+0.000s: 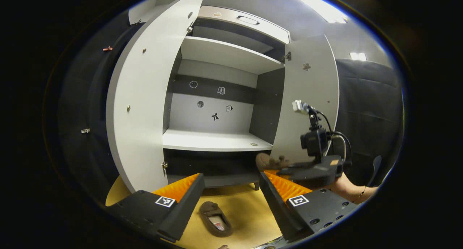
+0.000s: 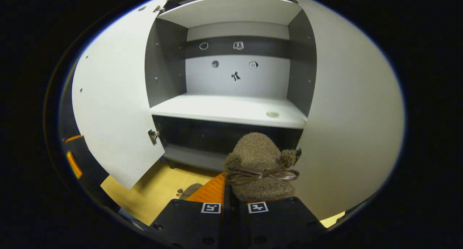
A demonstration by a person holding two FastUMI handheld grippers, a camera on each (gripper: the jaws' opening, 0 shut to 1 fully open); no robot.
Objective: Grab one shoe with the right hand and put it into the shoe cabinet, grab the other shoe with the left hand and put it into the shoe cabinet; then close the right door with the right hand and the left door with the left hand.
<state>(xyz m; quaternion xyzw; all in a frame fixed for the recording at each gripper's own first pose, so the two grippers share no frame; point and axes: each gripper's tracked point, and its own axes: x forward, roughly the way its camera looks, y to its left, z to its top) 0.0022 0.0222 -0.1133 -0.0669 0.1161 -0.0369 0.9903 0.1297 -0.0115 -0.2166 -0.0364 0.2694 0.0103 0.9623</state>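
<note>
A: Where does the right tool (image 2: 231,196) stand?

B: In the right gripper view its two fingers are drawn together at the bottom, clamped on a fuzzy brown shoe (image 2: 259,167) with a bow across the top. The shoe is held up in front of the open shoe cabinet (image 2: 231,111), level with the dark lower compartment under the white shelf.

A: And from the other side?

B: The left gripper view shows the right tool (image 1: 289,167) near the right door (image 1: 309,93), carrying that shoe (image 1: 269,162), with a forearm (image 1: 349,191) behind it.

A: The left tool?

B: The left tool (image 1: 229,185) has its fingers spread wide apart, holding nothing. The second shoe (image 1: 216,218) lies on the yellow floor (image 1: 249,212) between them, opening upward. Both doors stand open; the left door (image 1: 141,108) swings far out.
</note>
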